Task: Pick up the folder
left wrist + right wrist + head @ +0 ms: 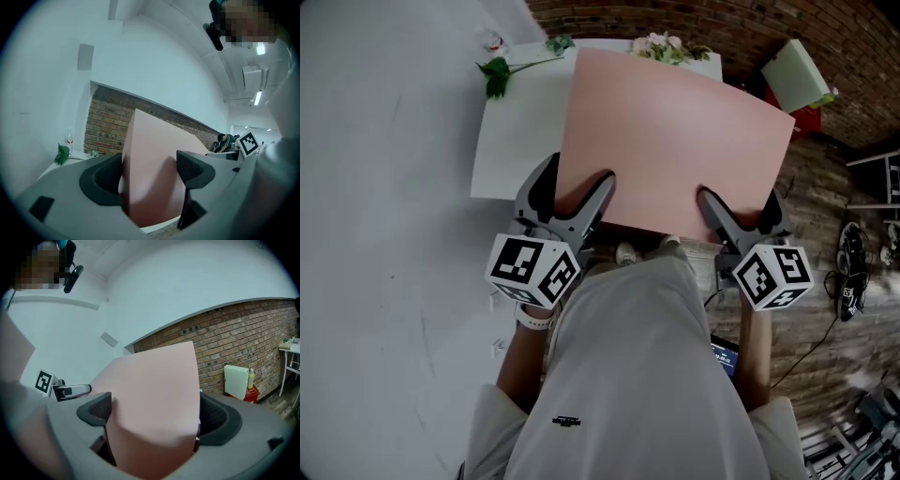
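Left tongs (579,175): clamped on the folder's near edge, left of its middle; jaws stand wide, with the sheet wedged between them, one jaw over it and one under.
Right tongs (741,202): gripping the same near edge, right of its middle; the sheet bows across the whole gap from jaw to jaw.
Marker cubes: one on each of my tongs, left (532,269) and right (773,275), on my side of the tabletop's near edge.
Folder (675,141): plain pink, closed, held in both tongs over the right half of the tabletop. It slants up and away from me, and its right corner reaches past the tabletop's right side.
Tabletop (520,141): white, rectangular; its left half is bare and in view.
Flower stem (499,73): green leaves, lying at the tabletop's far left corner.
Small glass (493,40): just beyond that same corner; I cannot tell whether it stands on the tabletop.
Bouquet (661,45): pale blooms at the tabletop's far edge.
Pale green box (797,75): off the tabletop's far right, on something red, by the brick wall (694,19).
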The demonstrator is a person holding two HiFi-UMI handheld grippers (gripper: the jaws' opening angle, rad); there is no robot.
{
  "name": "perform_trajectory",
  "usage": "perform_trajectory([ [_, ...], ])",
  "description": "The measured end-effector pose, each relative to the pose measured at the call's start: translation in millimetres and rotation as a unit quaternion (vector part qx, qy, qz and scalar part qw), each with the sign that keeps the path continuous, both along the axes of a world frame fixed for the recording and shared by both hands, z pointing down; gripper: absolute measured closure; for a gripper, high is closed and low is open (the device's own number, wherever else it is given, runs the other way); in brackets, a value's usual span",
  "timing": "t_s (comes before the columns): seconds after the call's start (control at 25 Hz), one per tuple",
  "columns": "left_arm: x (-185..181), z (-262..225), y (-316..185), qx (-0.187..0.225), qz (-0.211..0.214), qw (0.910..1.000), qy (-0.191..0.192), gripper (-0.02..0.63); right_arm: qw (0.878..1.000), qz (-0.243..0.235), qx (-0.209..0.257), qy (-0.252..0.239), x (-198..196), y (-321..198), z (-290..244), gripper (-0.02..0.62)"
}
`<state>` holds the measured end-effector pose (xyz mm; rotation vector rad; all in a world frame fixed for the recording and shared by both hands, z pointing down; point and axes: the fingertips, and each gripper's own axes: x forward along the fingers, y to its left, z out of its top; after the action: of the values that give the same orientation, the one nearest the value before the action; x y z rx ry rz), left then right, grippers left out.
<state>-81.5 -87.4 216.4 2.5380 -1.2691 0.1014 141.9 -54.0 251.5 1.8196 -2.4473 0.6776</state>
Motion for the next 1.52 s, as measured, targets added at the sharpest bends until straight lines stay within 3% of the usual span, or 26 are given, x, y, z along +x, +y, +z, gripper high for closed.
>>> perform_trajectory([
  [0.28,-1.1,-15.1,-0.9,0.021,0.003,0.9998,-0.002,0.232,1.000,0.006,0.013,0.001,-0.4,-1.2,-12.7,0.041],
  [0.88,4.3,-11.0,15.6,0.020,0.015,0.9996,0.011,0.233,1.000,0.027,0.008,0.013,5.3,23.4,-15.2,0.051],
  [1.52,-2.8,-5.5,32.5,0.012,0.008,0.9998,0.016,0.235,1.000,0.018,0.006,0.015,0.3,37.0,-11.1,0.060],
])
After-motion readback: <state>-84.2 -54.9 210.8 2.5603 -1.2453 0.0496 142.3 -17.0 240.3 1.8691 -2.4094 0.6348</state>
